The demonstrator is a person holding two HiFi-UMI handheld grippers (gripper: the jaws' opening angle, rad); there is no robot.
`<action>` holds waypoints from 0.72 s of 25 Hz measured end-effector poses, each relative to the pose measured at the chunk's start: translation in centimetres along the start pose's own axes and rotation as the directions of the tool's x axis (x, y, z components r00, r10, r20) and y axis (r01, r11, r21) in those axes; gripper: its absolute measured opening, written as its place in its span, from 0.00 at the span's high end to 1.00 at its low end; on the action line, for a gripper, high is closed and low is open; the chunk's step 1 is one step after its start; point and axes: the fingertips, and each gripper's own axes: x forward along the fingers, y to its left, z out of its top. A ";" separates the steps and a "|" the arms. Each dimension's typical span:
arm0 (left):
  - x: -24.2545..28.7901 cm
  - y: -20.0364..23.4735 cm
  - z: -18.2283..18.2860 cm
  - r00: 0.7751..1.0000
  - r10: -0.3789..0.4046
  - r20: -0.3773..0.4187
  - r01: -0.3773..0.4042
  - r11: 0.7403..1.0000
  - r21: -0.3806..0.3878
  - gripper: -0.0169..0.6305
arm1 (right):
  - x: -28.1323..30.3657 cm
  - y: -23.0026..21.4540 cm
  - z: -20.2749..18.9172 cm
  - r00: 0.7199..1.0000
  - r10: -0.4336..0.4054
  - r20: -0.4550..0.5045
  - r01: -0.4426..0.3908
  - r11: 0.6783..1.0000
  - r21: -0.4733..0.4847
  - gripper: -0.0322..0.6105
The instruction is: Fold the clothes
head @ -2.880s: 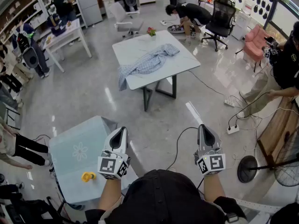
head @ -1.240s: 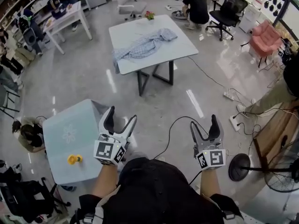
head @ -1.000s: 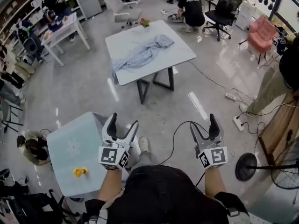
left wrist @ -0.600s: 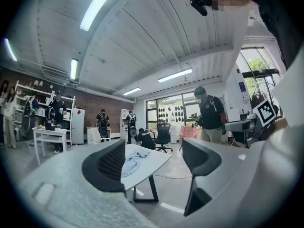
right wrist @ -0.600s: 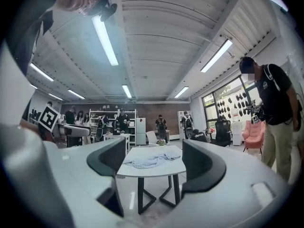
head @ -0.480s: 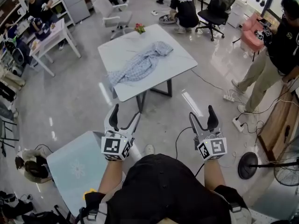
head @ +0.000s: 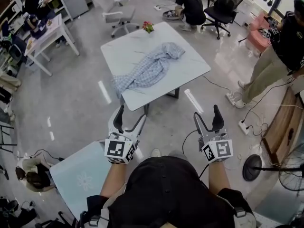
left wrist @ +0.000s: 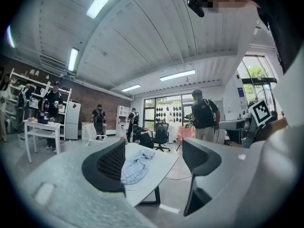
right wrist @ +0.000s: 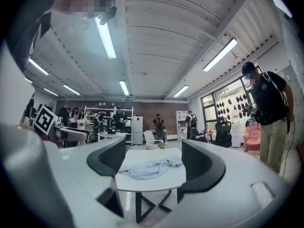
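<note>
Nearest, both hands are held out level at waist height. The left gripper [head: 129,118] has its jaws spread wide with nothing between them but a distant sight of the table. The right gripper [head: 207,114] is likewise released and empty. A black cable [head: 186,137] snakes across the glossy floor just ahead of the feet.

Beyond that stands the white square-topped table on dark legs [head: 190,66], well apart from both grippers. On it lies the crumpled pale blue checked shirt [head: 151,69], not yet touched.

Likely troubles: the cable could catch a foot on the way to the table. The shirt's near end sits right at the table's near-left edge, so a pull on that end alone could drag the whole garment onto the floor. The small pot of red flowers [head: 148,27] at the far edge could be swept over when the cloth is spread.

The shirt's long axis runs diagonally, from the near-left edge to a bunched end at the far right. Which end is the collar cannot be told.
</note>
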 end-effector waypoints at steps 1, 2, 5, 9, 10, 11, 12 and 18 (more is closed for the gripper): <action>0.5 0.3 -0.3 1.000 -0.008 -0.008 0.008 1.000 -0.004 0.38 | 0.4 -0.1 -0.1 1.000 -0.002 -0.004 0.002 1.000 0.001 0.39; 1.0 0.4 -0.4 1.000 -0.017 -0.015 0.017 1.000 -0.007 0.38 | 0.7 -0.3 -0.4 1.000 -0.005 -0.011 0.005 1.000 0.005 0.39; 2.6 0.8 -0.8 0.999 -0.031 -0.025 0.031 1.000 -0.005 0.38 | 1.8 -1.3 -1.2 0.999 -0.015 -0.034 0.016 1.000 0.013 0.39; 5.8 1.9 -1.0 0.999 -0.025 -0.041 0.025 1.000 0.002 0.39 | 4.9 -3.1 -1.7 0.999 0.002 -0.035 -0.001 1.000 0.031 0.39; 6.7 2.3 -1.0 0.999 -0.019 -0.043 0.019 1.000 0.007 0.39 | 6.1 -3.5 -1.7 0.999 0.010 -0.031 -0.009 0.999 0.036 0.39; 7.6 2.8 -0.9 0.999 -0.012 -0.043 0.012 1.000 0.012 0.38 | 7.3 -4.0 -1.8 0.999 0.018 -0.028 -0.017 0.999 0.039 0.39; 8.6 3.3 -0.7 0.999 -0.006 -0.042 0.006 1.000 0.016 0.39 | 8.5 -4.4 -1.8 0.999 0.027 -0.026 -0.026 0.999 0.041 0.39; 16.1 3.6 0.0 0.999 0.028 -0.025 -0.027 0.999 0.034 0.38 | 15.7 -9.7 -1.9 0.996 0.093 -0.009 -0.092 0.996 0.007 0.40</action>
